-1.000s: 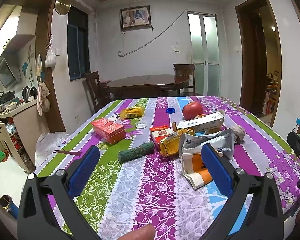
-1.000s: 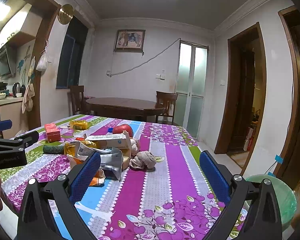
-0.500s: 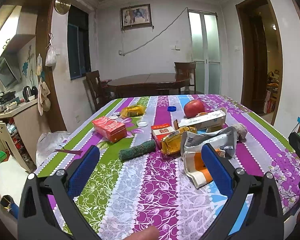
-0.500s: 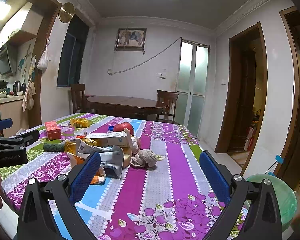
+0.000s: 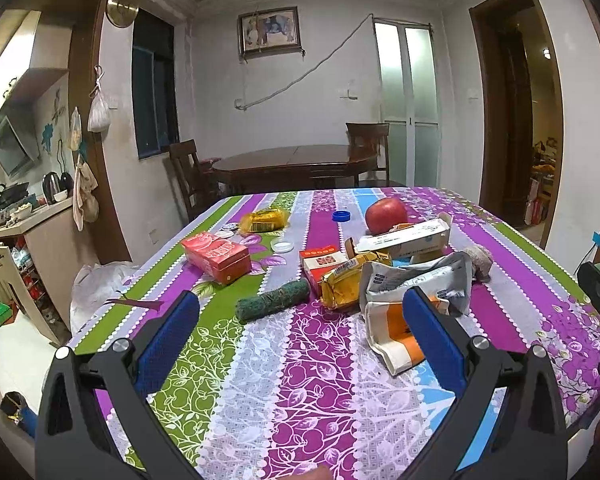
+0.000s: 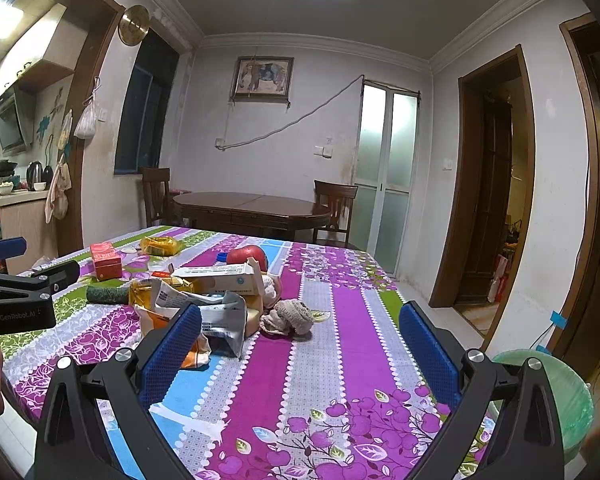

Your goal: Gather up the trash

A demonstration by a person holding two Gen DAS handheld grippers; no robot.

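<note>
Two grippers: the left gripper [image 5: 300,312] and the right gripper [image 6: 300,328] both spread wide, nothing between the blue pads of either; each hangs over the near edge of the table [image 5: 284,392]
Change: compared with a second ago, very little; the left wrist view has risen slightly and the clutter sits a shade lower in frame; the right view is nearly the same; nothing on the cloth has moved
Meaning: my judgement is that collecting has not begun; this looks like an approach or a pause before the first pick
Trash location: clustered mid-table, ahead of the left gripper and to the left of the right one; nearest is the crumpled white-and-orange bag [image 5: 396,332]
Bin: a green bin [image 6: 560,396] stands on the floor just beside the table's right corner, next to the right gripper
Count, wrappers: one gold packet [image 5: 346,282] by the bag; one yellow packet [image 5: 264,220] far back
Count, boxes: one red carton [image 5: 216,256]; one small red-and-white box [image 5: 320,260]; one long white box [image 5: 408,238]
Count, other: one green roll [image 5: 274,302]; one apple [image 5: 386,214]; one blue cap [image 5: 341,215]; one knitted wad [image 6: 290,316]
</note>
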